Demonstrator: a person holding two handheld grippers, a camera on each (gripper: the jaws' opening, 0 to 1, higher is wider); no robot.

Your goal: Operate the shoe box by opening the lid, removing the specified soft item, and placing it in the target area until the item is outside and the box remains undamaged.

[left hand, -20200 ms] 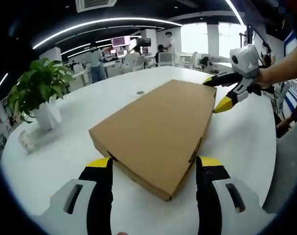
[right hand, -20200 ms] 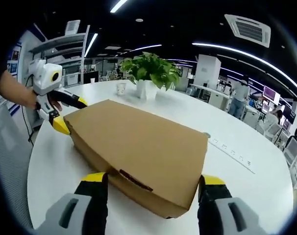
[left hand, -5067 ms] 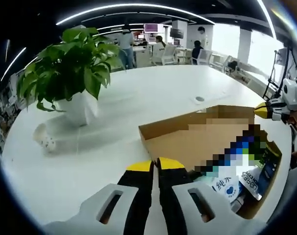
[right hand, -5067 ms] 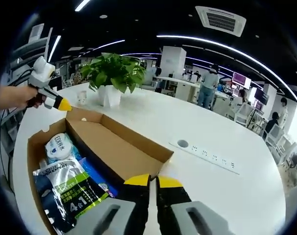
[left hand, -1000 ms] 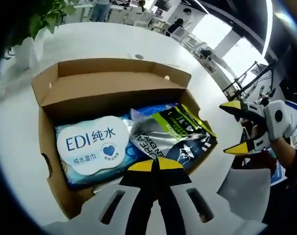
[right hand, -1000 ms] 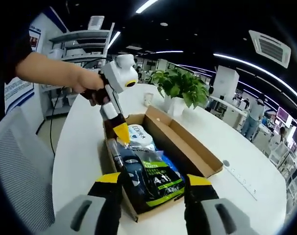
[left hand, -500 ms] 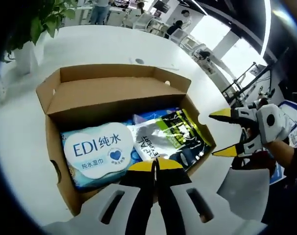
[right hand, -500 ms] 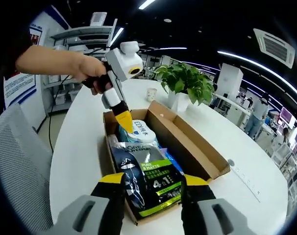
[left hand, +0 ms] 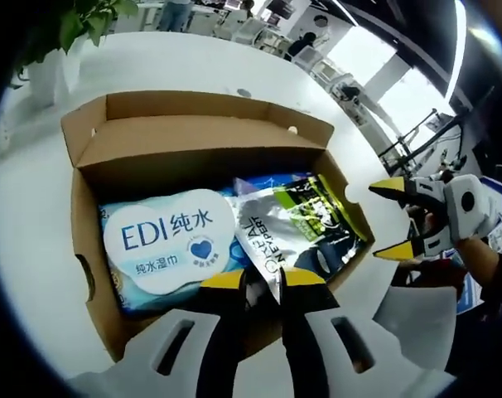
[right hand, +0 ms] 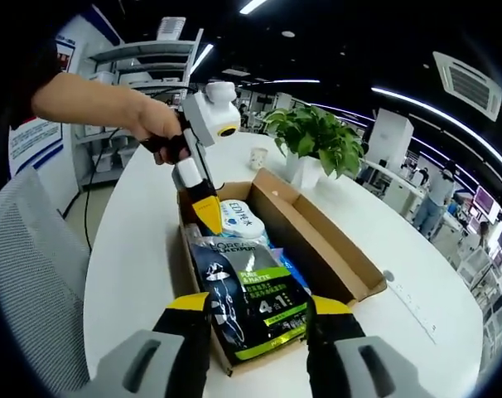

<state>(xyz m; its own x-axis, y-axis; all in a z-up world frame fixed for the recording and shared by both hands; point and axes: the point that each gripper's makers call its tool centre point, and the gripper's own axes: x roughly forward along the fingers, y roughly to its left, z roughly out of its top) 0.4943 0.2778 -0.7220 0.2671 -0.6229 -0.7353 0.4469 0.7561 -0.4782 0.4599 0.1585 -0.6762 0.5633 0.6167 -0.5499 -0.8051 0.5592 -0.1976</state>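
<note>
White round table (left hand: 36, 249) in an open-plan office, ceiling light strips overhead, a person standing far back; a green potted plant in a white pot (left hand: 48, 58) near the table's far edge.

Left gripper view:
- Open brown cardboard shoe box (left hand: 193, 137), lid folded back on the far side, resting on the table.
- Blue wet-wipes pack with a white cloud-shaped label reading "EDI" (left hand: 168, 245), lying flat in the box's left part.
- Black and green glossy soft pouch (left hand: 305, 228), lying in the box's right part, just beside the wipes pack and partly over it (one silvery corner points toward the camera).
- Left gripper (left hand: 261, 279), yellow-tipped black jaws parted only a little, the pouch's near corner lying between the tips; whether they press on it, I cannot tell.
- Right gripper (left hand: 400, 220), coming in from the right just outside the box's right wall, jaws spread, held by a hand (left hand: 483, 257).

Right gripper view:
- Same box (right hand: 334, 249) seen lengthways, the pouch (right hand: 251, 294) at the near end and the wipes pack (right hand: 238, 220) behind it.
- Right gripper (right hand: 255, 305), jaws spread wide to either side of the pouch's near end, above the box's near wall.
- Left gripper (right hand: 208, 217) pointing down into the box at the pouch's far edge, held by a hand (right hand: 156, 124).
- Potted plant (right hand: 313, 145) beyond the box.
</note>
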